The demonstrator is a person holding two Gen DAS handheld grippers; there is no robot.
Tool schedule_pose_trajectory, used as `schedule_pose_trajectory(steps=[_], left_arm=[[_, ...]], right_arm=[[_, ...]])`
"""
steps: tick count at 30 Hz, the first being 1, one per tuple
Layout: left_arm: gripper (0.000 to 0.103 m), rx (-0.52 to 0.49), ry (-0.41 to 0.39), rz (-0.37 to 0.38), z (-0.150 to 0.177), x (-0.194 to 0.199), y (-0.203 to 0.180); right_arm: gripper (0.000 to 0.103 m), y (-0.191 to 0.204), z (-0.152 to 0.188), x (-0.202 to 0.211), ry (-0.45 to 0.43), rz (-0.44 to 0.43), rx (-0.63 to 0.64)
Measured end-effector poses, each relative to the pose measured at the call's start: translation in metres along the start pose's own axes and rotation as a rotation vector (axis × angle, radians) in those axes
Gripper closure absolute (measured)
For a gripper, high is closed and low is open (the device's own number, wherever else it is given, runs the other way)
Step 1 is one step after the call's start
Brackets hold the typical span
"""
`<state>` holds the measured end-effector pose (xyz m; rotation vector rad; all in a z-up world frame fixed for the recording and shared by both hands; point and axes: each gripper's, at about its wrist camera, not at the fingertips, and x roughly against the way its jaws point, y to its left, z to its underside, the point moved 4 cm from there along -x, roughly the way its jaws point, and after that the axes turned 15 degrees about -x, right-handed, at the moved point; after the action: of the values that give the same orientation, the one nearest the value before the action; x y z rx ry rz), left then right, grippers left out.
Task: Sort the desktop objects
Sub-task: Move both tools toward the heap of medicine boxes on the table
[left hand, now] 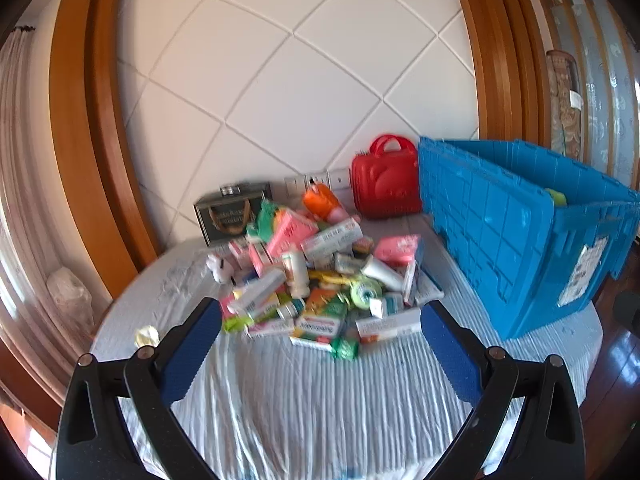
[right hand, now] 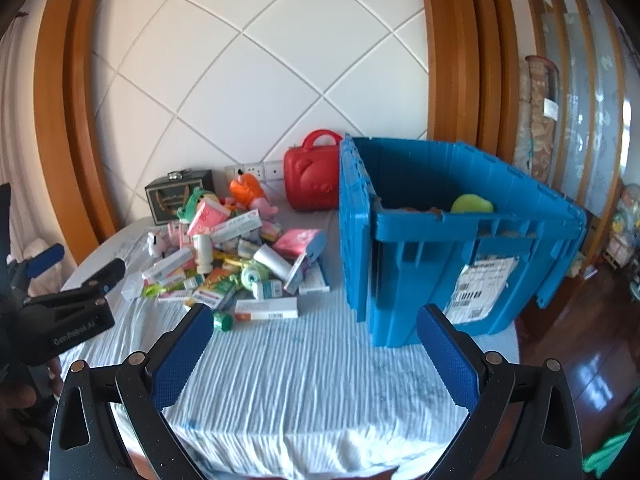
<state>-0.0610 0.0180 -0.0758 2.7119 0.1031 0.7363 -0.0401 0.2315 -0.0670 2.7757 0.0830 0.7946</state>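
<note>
Both grippers — left gripper (left hand: pixel 320 320), right gripper (right hand: pixel 314 332) — hover with jaws released; the heaped pile (left hand: pixel 316 276) could scatter across the desk (left hand: pixel 300 400) if nudged.

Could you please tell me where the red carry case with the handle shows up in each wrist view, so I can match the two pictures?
Left wrist view: the red carry case stands right of centre at the back of the table, against the wall.
Right wrist view: the red carry case sits about mid-frame, at the back of the table.
Shared landmark: the blue crate, just right of the case in both.
</note>
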Motion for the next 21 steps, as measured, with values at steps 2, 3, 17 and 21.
schedule_pose_trajectory(steps=[2,3,17,21], left_arm=[[0.002,0.0,0.03,0.027,0.008,-0.004,-0.01],[0.002,-0.002,0.04,0.025,0.01,-0.005,-0.013],[0.002,-0.017,0.11,-0.017,0.05,-0.024,-0.015],[0.002,-0.037,0.119,-0.05,0.057,-0.043,0.006]], right_arm=[[0.0,-0.005,0.003,-0.003,0.014,-0.01,0.001],[0.0,-0.006,0.004,-0.006,0.021,-0.016,0.003],[0.0,0.002,0.034,-0.049,0.152,-0.114,0.053],[0.0,0.02,0.033,-0.07,0.151,-0.086,0.101]])
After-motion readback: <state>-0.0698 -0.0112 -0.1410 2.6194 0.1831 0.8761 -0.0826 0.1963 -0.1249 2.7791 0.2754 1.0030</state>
